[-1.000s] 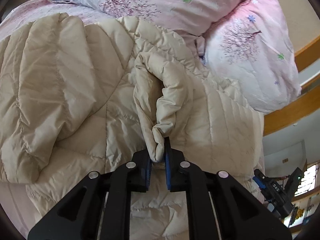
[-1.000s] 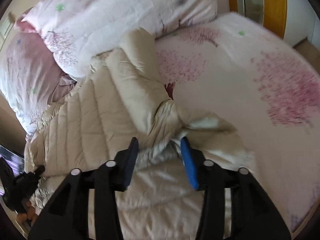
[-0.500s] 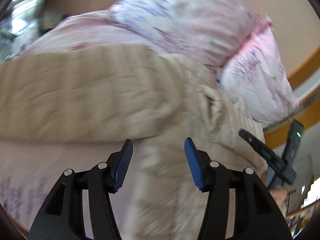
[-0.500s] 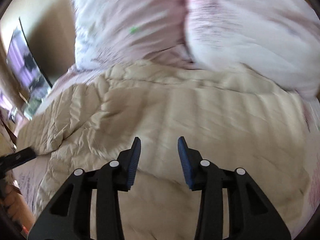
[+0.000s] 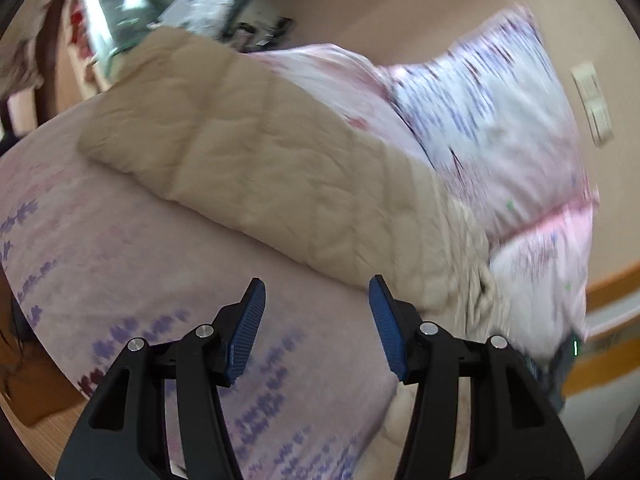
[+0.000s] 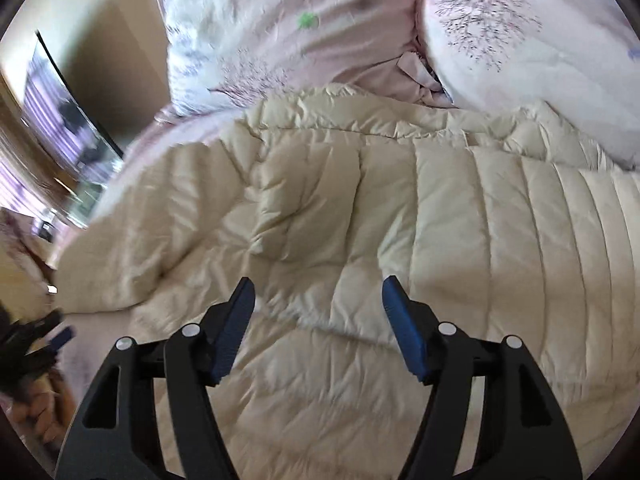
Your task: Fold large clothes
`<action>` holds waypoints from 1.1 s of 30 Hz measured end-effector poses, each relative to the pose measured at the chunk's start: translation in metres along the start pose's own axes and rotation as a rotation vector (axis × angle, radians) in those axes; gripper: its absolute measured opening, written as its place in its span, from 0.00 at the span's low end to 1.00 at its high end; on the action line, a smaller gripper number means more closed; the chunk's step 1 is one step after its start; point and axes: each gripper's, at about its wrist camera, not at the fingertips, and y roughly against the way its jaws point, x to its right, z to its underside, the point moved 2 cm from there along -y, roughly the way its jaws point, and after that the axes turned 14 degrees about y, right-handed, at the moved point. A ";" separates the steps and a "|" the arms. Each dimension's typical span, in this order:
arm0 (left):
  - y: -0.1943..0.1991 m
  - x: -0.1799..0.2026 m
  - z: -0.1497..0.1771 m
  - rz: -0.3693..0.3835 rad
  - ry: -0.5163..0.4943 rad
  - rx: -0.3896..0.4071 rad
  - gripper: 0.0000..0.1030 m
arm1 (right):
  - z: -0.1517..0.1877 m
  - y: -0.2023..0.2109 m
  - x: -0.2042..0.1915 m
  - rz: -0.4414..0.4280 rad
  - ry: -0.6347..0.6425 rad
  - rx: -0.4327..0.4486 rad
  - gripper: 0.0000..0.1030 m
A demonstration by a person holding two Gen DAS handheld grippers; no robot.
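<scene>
Having let go of the cloth pinched a second ago, the left gripper [image 5: 316,308] is now seen with its jaws apart and nothing between them, held over the pink sheet [image 5: 132,280] beside the coat's edge. The fold of beige fabric that was clamped there earlier has been dropped, and the view has been swung off the coat toward the bed's side. The right gripper [image 6: 318,308] has just been opening wider; its jaws are parted and empty, poised above the middle of the coat [image 6: 360,208] and not touching it, where earlier a bunched sleeve lay between its blades. Both releases suggest that one fold has been laid down and that a fresh hold is being sought for the next one. Further off, the coat is spread flat on the bed, its quilted panels smoothed and one part lapped over another. Beyond it, two floral pillows [image 6: 300,32] are propped against the wall, the coat's far edge lying just beside them. No containers are to be seen, so nothing can be said of contents.
</scene>
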 end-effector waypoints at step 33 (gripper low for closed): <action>0.031 0.152 0.003 0.330 -0.182 0.128 0.00 | 0.079 0.098 0.086 -0.027 -0.116 0.151 0.65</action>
